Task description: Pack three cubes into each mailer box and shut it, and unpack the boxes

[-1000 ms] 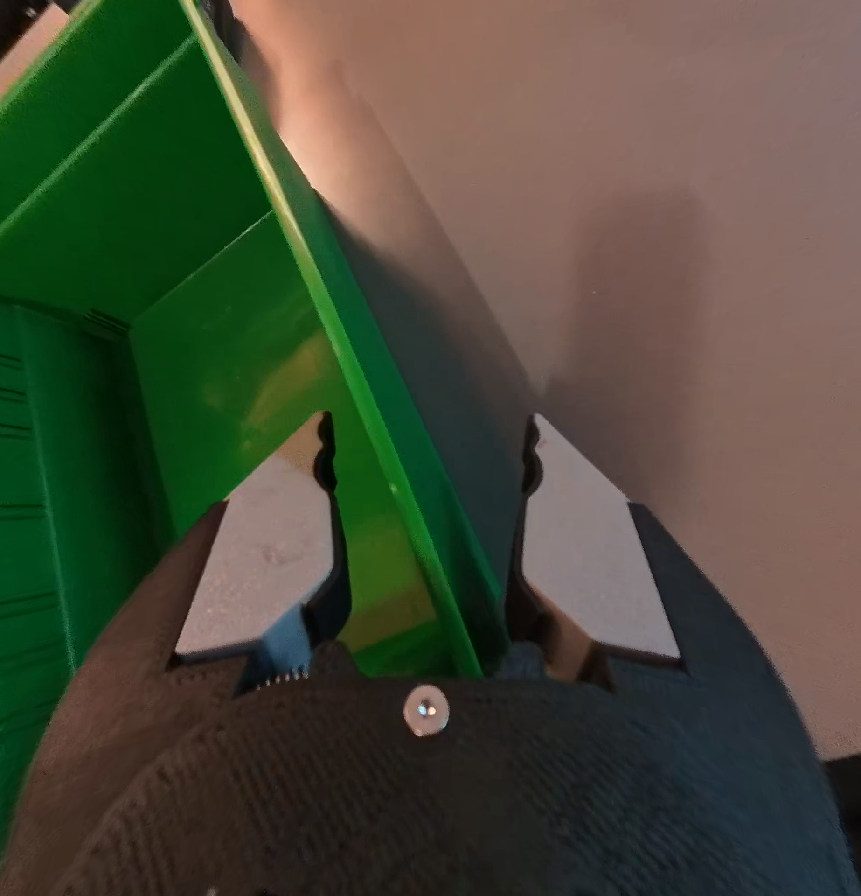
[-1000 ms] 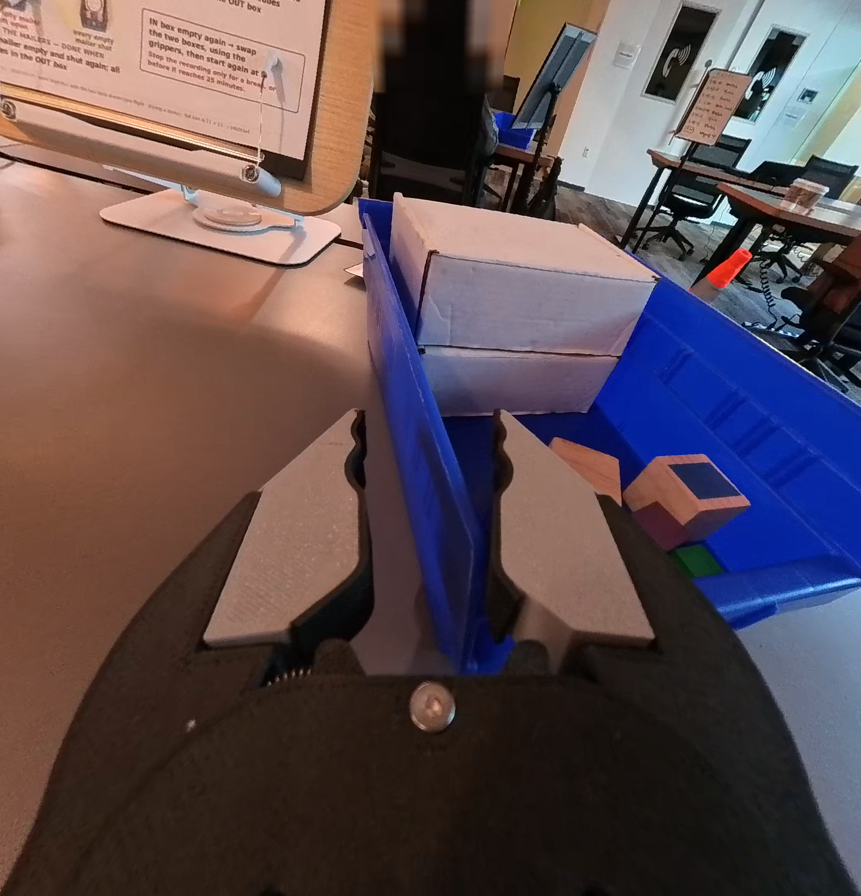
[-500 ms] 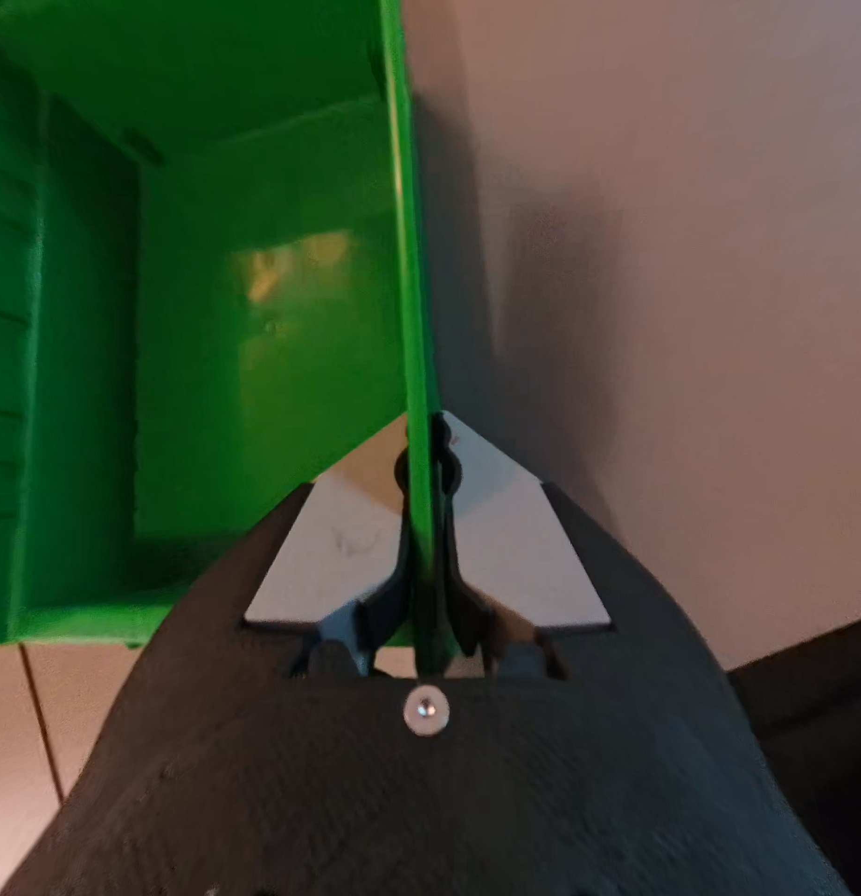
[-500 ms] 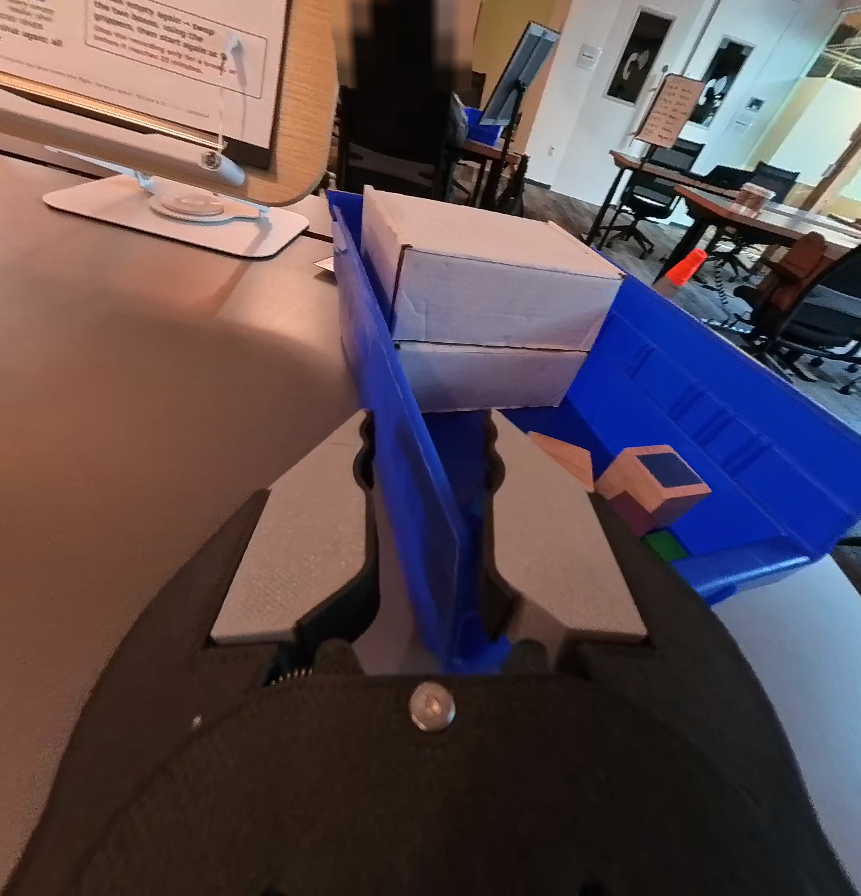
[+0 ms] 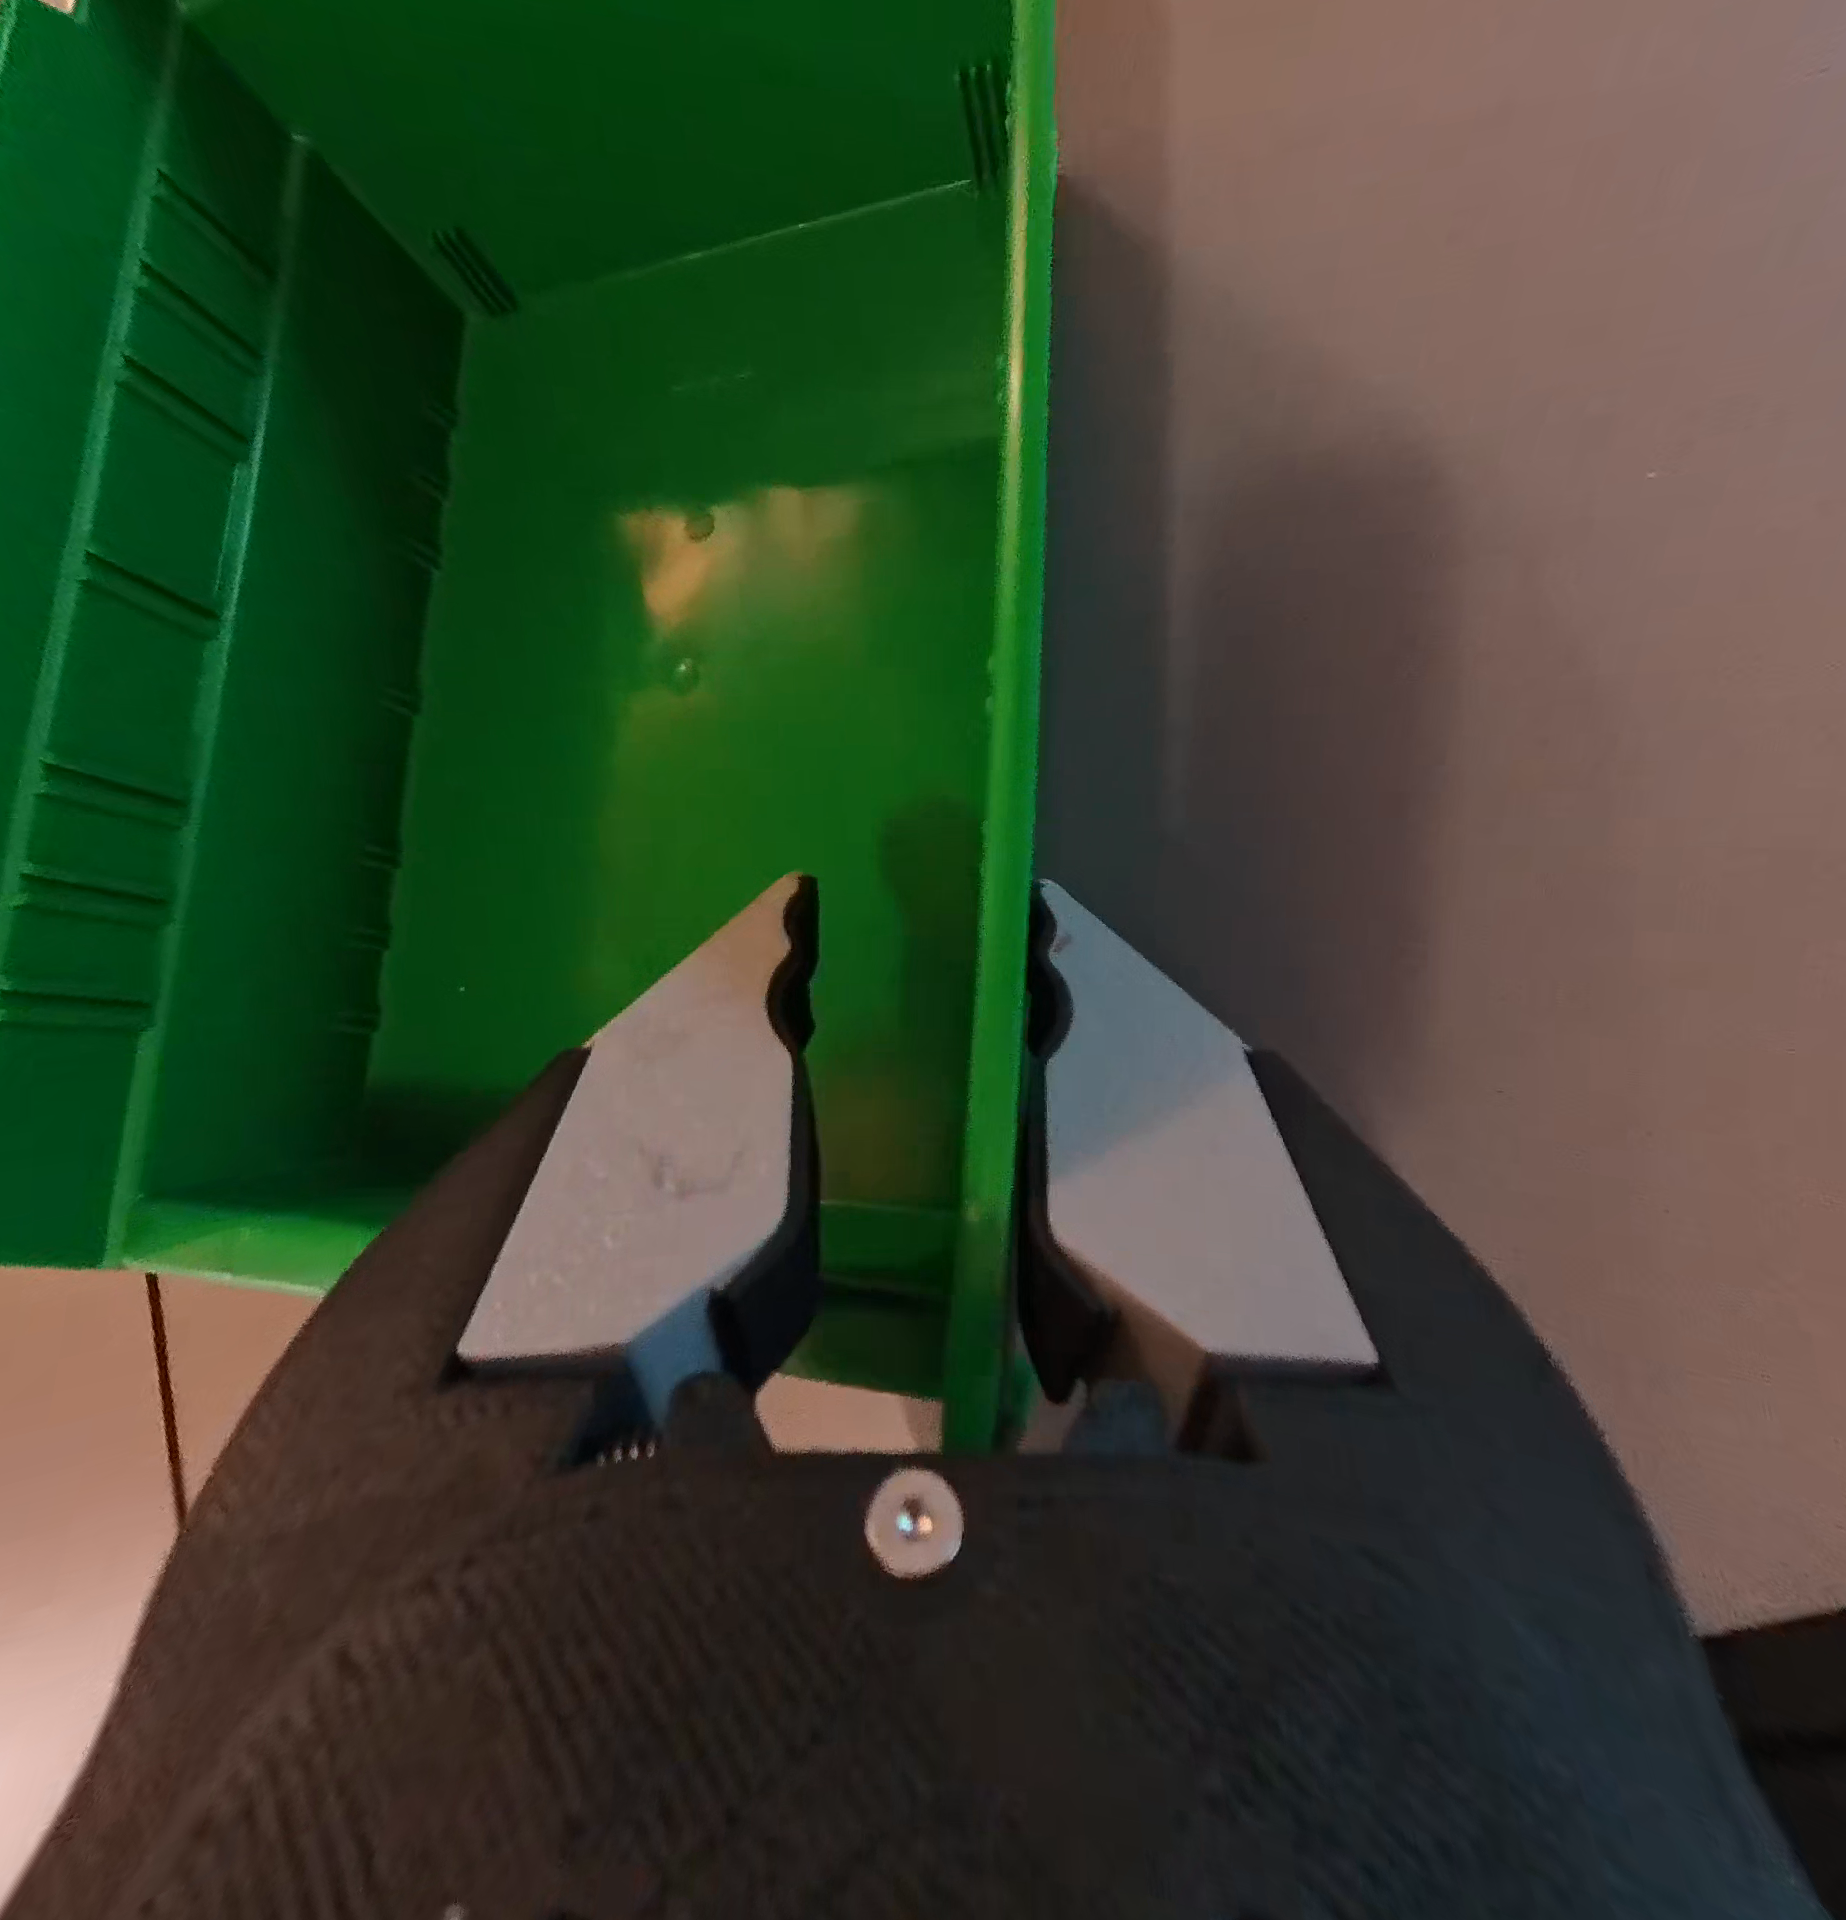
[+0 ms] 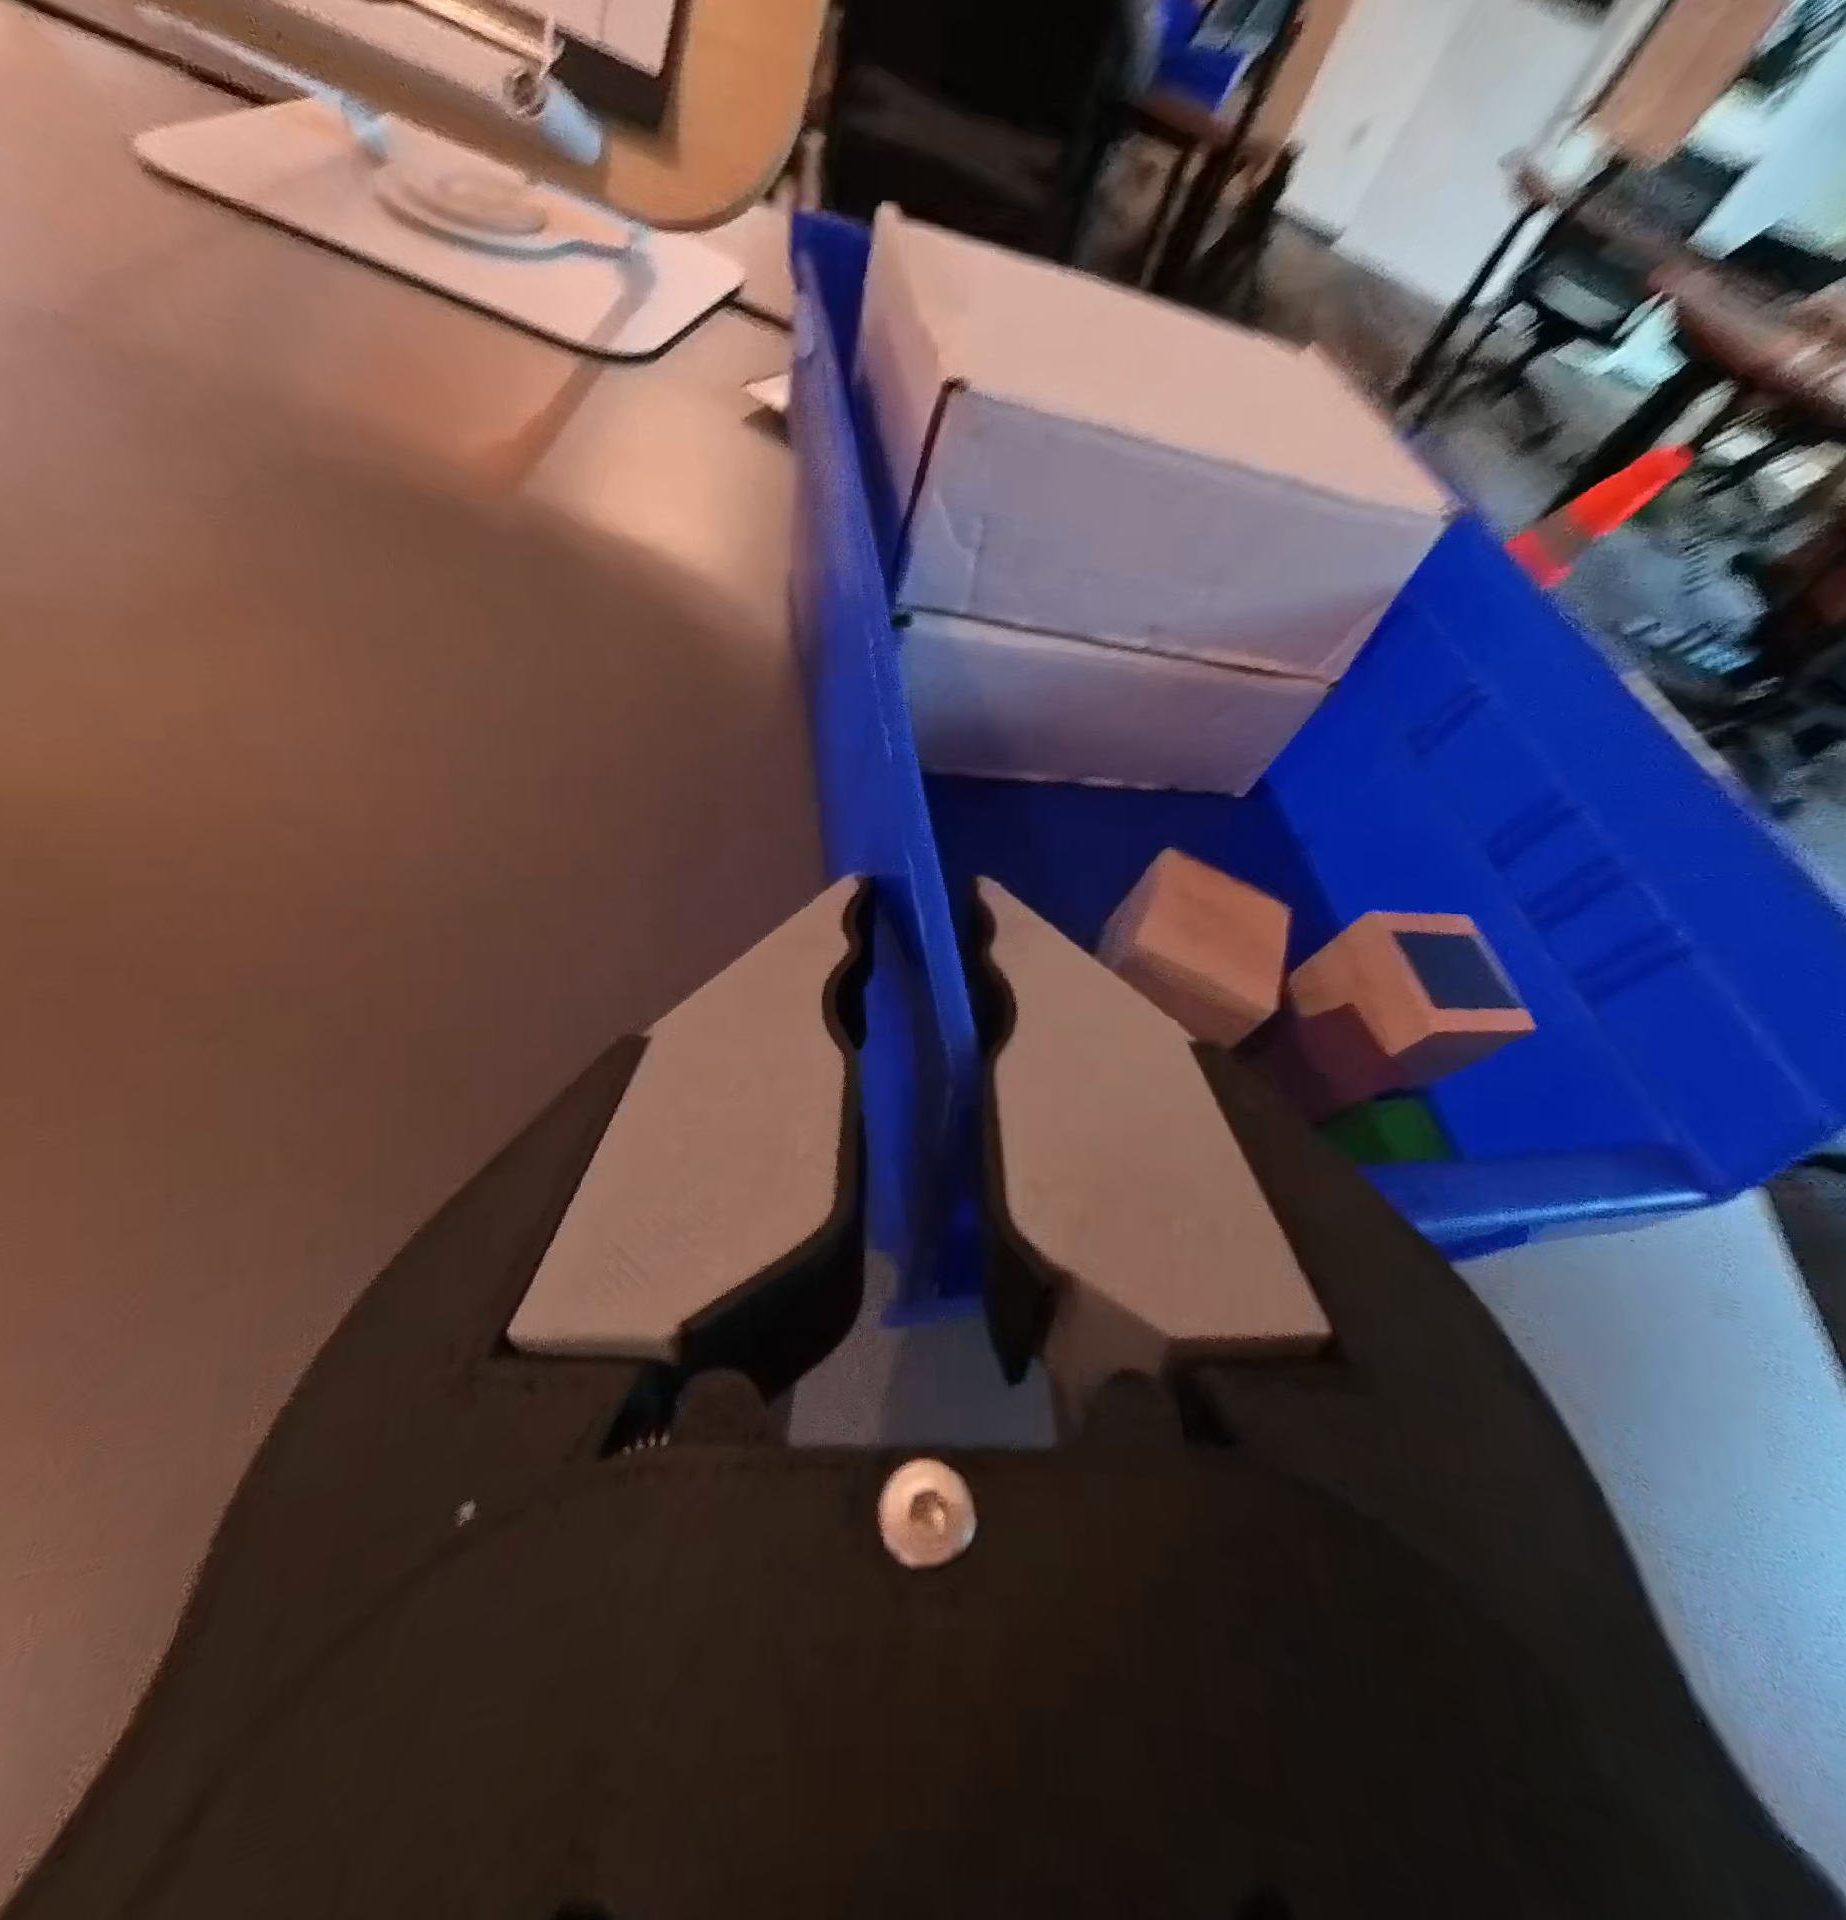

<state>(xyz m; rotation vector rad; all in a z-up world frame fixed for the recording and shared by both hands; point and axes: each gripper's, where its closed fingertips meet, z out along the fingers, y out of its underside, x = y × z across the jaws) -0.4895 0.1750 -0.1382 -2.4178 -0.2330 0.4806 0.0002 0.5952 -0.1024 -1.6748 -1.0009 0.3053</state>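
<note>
Claws straddle bin walls for carrying: your right claw (image 6: 919, 914) pinches the blue bin (image 6: 1584, 862), holding stacked mailer boxes (image 6: 1137, 561) and cubes (image 6: 1407, 997) at centre right; your left claw (image 5: 924, 914), parted, brackets the green bin (image 5: 1007, 623).

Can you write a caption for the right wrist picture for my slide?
The right hand-held gripper shut on the blue bin wall, two white mailer boxes and cubes inside.

Left gripper (image 5: 924, 925) jaws parted, right gripper (image 6: 919, 904) jaws nearly closed, both pointing forward.
</note>
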